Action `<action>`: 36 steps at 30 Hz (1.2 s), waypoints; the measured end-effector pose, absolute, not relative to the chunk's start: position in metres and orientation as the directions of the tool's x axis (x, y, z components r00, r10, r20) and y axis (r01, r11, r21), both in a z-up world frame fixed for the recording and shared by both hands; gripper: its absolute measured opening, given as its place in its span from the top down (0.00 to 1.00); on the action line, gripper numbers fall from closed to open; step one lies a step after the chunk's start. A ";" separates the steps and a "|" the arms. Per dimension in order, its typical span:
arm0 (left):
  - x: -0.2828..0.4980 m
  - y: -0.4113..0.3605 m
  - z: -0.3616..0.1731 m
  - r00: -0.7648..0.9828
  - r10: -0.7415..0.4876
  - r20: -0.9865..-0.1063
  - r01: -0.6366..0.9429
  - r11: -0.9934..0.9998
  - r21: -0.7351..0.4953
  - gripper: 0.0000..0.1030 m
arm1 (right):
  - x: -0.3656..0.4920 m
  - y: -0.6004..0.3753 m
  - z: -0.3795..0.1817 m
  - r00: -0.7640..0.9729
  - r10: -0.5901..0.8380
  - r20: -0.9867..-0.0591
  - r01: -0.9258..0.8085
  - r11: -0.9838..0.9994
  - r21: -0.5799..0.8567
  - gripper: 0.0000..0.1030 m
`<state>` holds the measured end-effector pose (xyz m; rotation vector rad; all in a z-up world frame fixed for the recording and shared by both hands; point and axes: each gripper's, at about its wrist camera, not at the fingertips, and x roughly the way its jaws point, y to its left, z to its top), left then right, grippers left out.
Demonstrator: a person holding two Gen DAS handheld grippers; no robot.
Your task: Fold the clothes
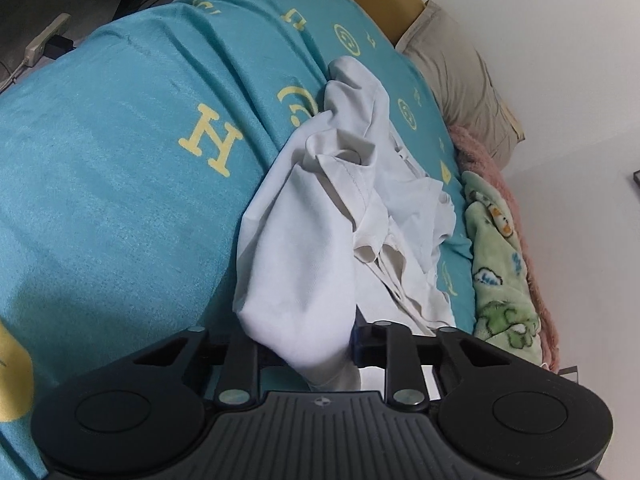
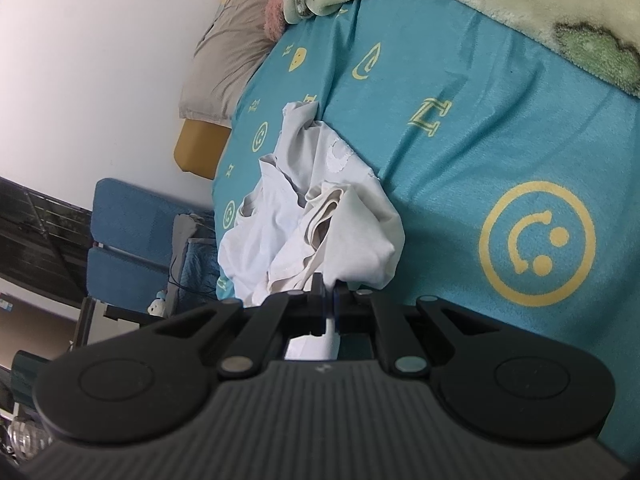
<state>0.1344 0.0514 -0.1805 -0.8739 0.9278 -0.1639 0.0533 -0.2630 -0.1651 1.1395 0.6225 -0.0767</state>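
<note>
A crumpled white garment [image 1: 340, 216] lies on the teal bed sheet [image 1: 120, 160]. In the left wrist view its near end hangs down between the jaws of my left gripper [image 1: 308, 344], which stand wide apart around the cloth. In the right wrist view the same garment [image 2: 320, 216] is bunched in front of my right gripper [image 2: 329, 300], whose jaws are pressed together on a fold of it. The fingertips of both grippers are mostly hidden by cloth.
A green fleece blanket [image 1: 500, 264] and a pink one [image 1: 480, 148] lie along the wall side. A beige pillow [image 1: 456, 68] is at the head. Blue chairs [image 2: 132, 232] stand beside the bed. A power strip [image 1: 44, 38] lies on the floor.
</note>
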 end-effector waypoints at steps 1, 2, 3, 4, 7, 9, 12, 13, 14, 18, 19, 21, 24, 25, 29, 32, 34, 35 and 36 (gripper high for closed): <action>0.133 0.052 -0.178 0.621 -0.474 -0.624 -0.225 0.655 -0.722 0.84 | 0.053 -0.263 -0.165 0.829 0.248 -0.501 0.364 0.442 0.820 0.94; 0.131 0.053 -0.174 0.631 -0.473 -0.615 -0.216 0.654 -0.725 0.86 | 0.052 -0.262 -0.164 0.829 0.244 -0.503 0.362 0.450 0.816 0.94; 0.129 0.053 -0.170 0.641 -0.472 -0.605 -0.207 0.653 -0.729 0.86 | 0.051 -0.262 -0.163 0.829 0.240 -0.504 0.361 0.458 0.812 0.94; 0.126 0.054 -0.165 0.653 -0.471 -0.593 -0.194 0.653 -0.732 0.87 | 0.049 -0.262 -0.161 0.830 0.237 -0.505 0.359 0.465 0.809 0.94; 0.111 0.056 -0.142 0.684 -0.470 -0.558 -0.140 0.666 -0.732 0.89 | 0.043 -0.262 -0.152 0.835 0.231 -0.499 0.350 0.477 0.806 0.94; 0.098 0.060 -0.126 0.695 -0.482 -0.533 -0.116 0.657 -0.745 0.90 | 0.036 -0.264 -0.143 0.840 0.232 -0.490 0.341 0.477 0.810 0.94; 0.073 0.064 -0.100 0.709 -0.489 -0.508 -0.091 0.651 -0.754 0.90 | 0.018 -0.266 -0.122 0.851 0.245 -0.465 0.304 0.492 0.815 0.94; 0.064 0.065 -0.091 0.713 -0.491 -0.500 -0.082 0.650 -0.756 0.91 | 0.011 -0.265 -0.114 0.853 0.247 -0.459 0.290 0.506 0.812 0.94; 0.053 0.065 -0.083 0.713 -0.491 -0.501 -0.072 0.659 -0.749 0.91 | 0.002 -0.263 -0.105 0.856 0.246 -0.455 0.277 0.524 0.805 0.94; 0.004 0.069 -0.059 0.697 -0.495 -0.518 -0.052 0.686 -0.726 0.91 | -0.038 -0.260 -0.078 0.862 0.259 -0.436 0.221 0.582 0.783 0.94; -0.009 0.072 -0.054 0.691 -0.496 -0.525 -0.066 0.680 -0.730 0.91 | -0.048 -0.259 -0.071 0.863 0.265 -0.431 0.206 0.593 0.778 0.94; -0.037 0.080 -0.046 0.679 -0.499 -0.538 -0.093 0.669 -0.737 0.91 | -0.073 -0.258 -0.061 0.861 0.288 -0.420 0.178 0.603 0.777 0.94; -0.068 0.089 -0.031 0.680 -0.501 -0.536 -0.109 0.653 -0.750 0.90 | -0.105 -0.256 -0.051 0.859 0.322 -0.398 0.149 0.587 0.796 0.94; -0.076 0.091 -0.027 0.683 -0.502 -0.531 -0.111 0.647 -0.754 0.90 | -0.111 -0.255 -0.048 0.859 0.328 -0.393 0.144 0.582 0.801 0.94; -0.060 0.092 -0.019 0.701 -0.493 -0.515 -0.107 0.642 -0.760 0.88 | -0.094 -0.254 -0.038 0.868 0.313 -0.387 0.139 0.594 0.793 0.94; -0.021 0.086 -0.018 0.705 -0.470 -0.531 -0.117 0.661 -0.741 0.87 | -0.051 -0.255 -0.037 0.872 0.282 -0.400 0.174 0.585 0.792 0.94; 0.017 0.077 -0.022 0.707 -0.431 -0.561 -0.132 0.700 -0.702 0.86 | -0.013 -0.251 -0.040 0.870 0.248 -0.427 0.209 0.598 0.774 0.94; 0.035 0.073 -0.024 0.707 -0.410 -0.576 -0.139 0.718 -0.682 0.86 | 0.006 -0.249 -0.043 0.868 0.227 -0.441 0.226 0.611 0.759 0.94; 0.054 0.071 -0.027 0.704 -0.391 -0.593 -0.149 0.735 -0.661 0.86 | 0.026 -0.247 -0.048 0.863 0.209 -0.460 0.245 0.623 0.743 0.94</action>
